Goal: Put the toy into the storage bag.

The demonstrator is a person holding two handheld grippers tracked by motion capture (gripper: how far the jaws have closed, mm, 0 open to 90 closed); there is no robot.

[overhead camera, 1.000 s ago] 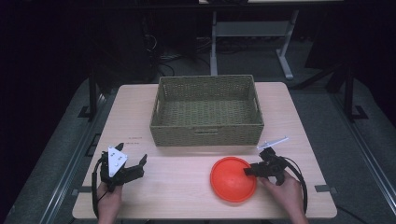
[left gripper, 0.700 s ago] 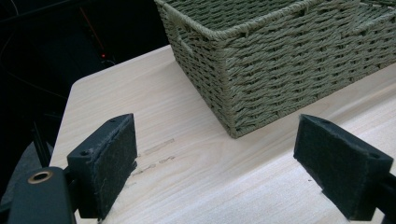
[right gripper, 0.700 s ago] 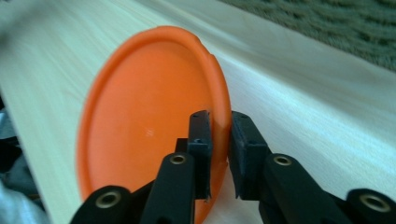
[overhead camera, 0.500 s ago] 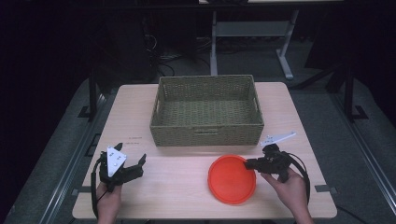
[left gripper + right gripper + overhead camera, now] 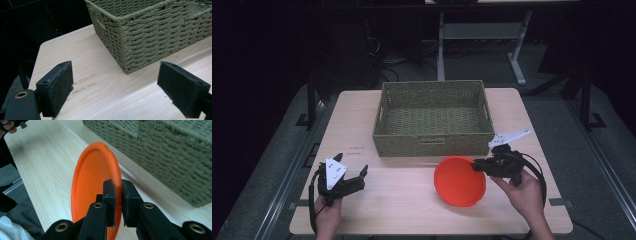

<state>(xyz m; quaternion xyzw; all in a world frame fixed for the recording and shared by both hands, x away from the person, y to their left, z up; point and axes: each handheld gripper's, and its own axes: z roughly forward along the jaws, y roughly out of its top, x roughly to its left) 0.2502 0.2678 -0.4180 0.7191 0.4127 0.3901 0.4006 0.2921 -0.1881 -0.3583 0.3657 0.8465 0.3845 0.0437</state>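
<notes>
the right gripper point(image 5: 478, 166) pinches the rim of an orange plate point(image 5: 459, 181), jaws pressed tight on its near-right edge, the plate tilted up off the wooden table point(image 5: 412, 210) just in front of the woven basket point(image 5: 432, 117). at the near left, the left gripper point(image 5: 354, 176) rests with its jaws spread wide and nothing between them. carrying the plate into the basket likely calls for a firm hold on that thin rim, enough lift for the dangling left edge to clear the basket's front wall, and a slow, level swing so the plate does not pivot in the pads
</notes>
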